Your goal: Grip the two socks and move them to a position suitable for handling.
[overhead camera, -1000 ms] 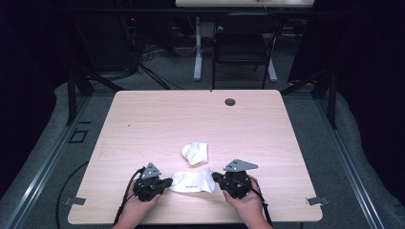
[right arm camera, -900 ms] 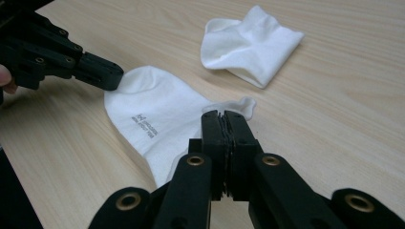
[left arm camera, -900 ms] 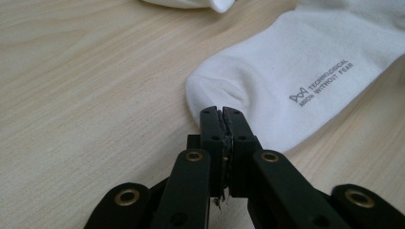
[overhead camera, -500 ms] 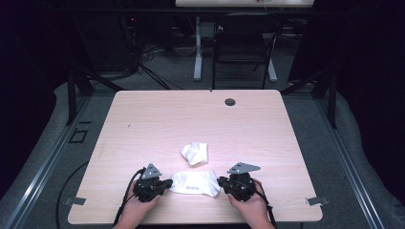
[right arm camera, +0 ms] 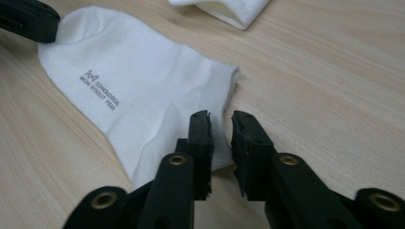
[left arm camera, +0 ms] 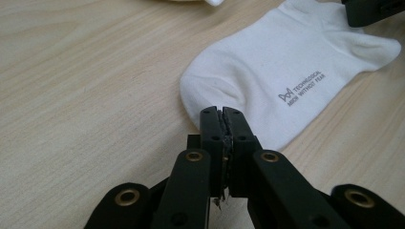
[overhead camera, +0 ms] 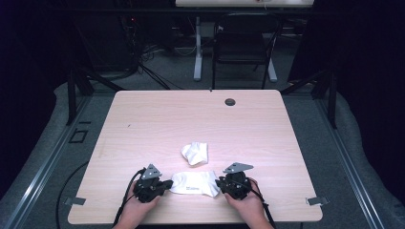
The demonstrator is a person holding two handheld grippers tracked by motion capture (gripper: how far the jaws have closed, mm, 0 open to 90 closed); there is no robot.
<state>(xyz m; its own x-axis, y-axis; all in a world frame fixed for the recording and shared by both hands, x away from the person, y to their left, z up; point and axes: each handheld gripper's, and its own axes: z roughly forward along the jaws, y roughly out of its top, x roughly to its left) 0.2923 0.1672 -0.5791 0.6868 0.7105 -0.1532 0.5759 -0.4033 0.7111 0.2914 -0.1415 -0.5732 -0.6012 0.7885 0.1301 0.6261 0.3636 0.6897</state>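
- Two socks on the table [overhead camera: 143,119], both white: a flat sock [overhead camera: 196,183] stretched between the grippers, a bunched sock [overhead camera: 195,153] just beyond it, farther from the hands.
- Left gripper [overhead camera: 167,183]: jaws clenched on the toe edge of the flat sock. In the left gripper view the pads meet with a sliver of cloth pinched between them [left arm camera: 224,125]; the rest of the sock [left arm camera: 282,71] spreads ahead and to the right of the tips, printed side up.
- Right gripper [overhead camera: 220,184]: jaws have just been opening. In the right gripper view they stand apart [right arm camera: 220,125], the cuff edge of the flat sock [right arm camera: 143,86] lying loose in the gap, pads off the cloth. Released.
- Flat sock rests on the tabletop, small grey lettering [right arm camera: 101,90] ahead and left of the right tips.
- Bunched sock [right arm camera: 224,9] lies ahead of the right gripper, apart from both grippers.
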